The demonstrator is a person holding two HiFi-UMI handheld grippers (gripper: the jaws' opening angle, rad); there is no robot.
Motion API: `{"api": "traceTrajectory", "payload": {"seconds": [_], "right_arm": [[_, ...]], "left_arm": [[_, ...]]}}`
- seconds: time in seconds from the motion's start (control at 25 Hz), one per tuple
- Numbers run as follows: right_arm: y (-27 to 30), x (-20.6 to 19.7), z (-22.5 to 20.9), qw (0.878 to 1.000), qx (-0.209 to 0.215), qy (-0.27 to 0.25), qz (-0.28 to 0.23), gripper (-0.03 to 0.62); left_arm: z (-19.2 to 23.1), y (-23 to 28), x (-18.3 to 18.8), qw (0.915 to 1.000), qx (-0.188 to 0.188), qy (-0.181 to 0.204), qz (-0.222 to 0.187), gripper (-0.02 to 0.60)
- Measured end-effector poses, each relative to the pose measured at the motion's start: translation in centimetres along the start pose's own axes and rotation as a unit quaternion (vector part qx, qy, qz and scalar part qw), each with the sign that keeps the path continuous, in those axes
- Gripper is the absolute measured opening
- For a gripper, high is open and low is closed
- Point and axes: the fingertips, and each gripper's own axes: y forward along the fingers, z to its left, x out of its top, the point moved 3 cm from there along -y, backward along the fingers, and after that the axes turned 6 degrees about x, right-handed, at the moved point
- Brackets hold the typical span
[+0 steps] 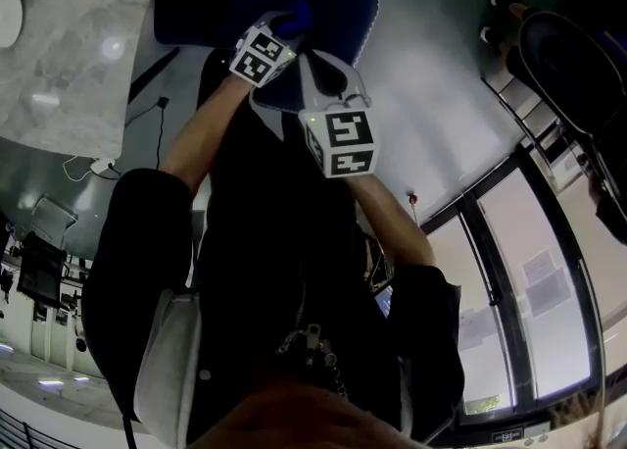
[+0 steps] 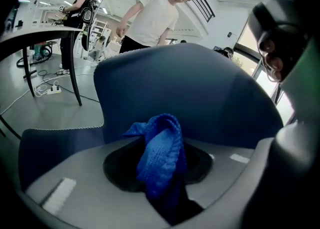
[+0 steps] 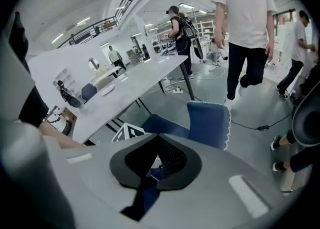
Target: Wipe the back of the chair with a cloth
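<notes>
Blue cloth [image 2: 160,153] in left gripper [image 2: 162,183] before chair back [image 2: 200,93], grey floor [image 2: 45,110] beyond.

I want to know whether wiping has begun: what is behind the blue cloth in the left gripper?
The chair back rises right behind the cloth, which the left gripper clamps. The cloth hides the stretch behind it, so contact cannot be seen.

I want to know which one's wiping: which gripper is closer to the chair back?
Left. The left gripper, shut on the blue cloth, is close in front of the chair back, which fills its view. The right gripper sits farther off, seeing it across the seat.
</notes>
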Motion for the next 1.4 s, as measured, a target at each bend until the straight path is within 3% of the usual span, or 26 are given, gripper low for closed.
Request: {"api": "traceTrajectory", "payload": {"seconds": [0.4, 0.72, 1.0, 1.2, 1.4], "right_arm": [[-4.2, -0.2, -0.5, 0.998, 0.040, -0.041, -0.009, 0.003], [-4.3, -0.6, 1.3, 0.997, 0.059, -0.049, -0.020, 0.003], [-2.4, -1.5, 4.5, 0.995, 0.065, -0.070, -0.015, 0.003], [-0.5, -1.7, 6.2, 0.994, 0.067, -0.082, -0.019, 0.003], [-0.4, -3.2, 7.3, 0.994, 0.074, -0.085, -0.007, 0.003]], "left_arm": [[-6.0, -4.1, 3.5, 0.9985, 0.013, -0.010, -0.052, 0.130], [-7.6, -7.2, 3.0, 0.9975, 0.000, 0.007, -0.070, 0.130], [0.8, -7.3, -3.0, 0.9954, 0.088, 0.003, -0.038, 0.130], [4.8, -4.5, -8.5, 0.9955, 0.094, 0.000, 0.010, 0.130], [5.2, -1.0, -14.0, 0.9945, 0.086, -0.018, 0.058, 0.132]]}}
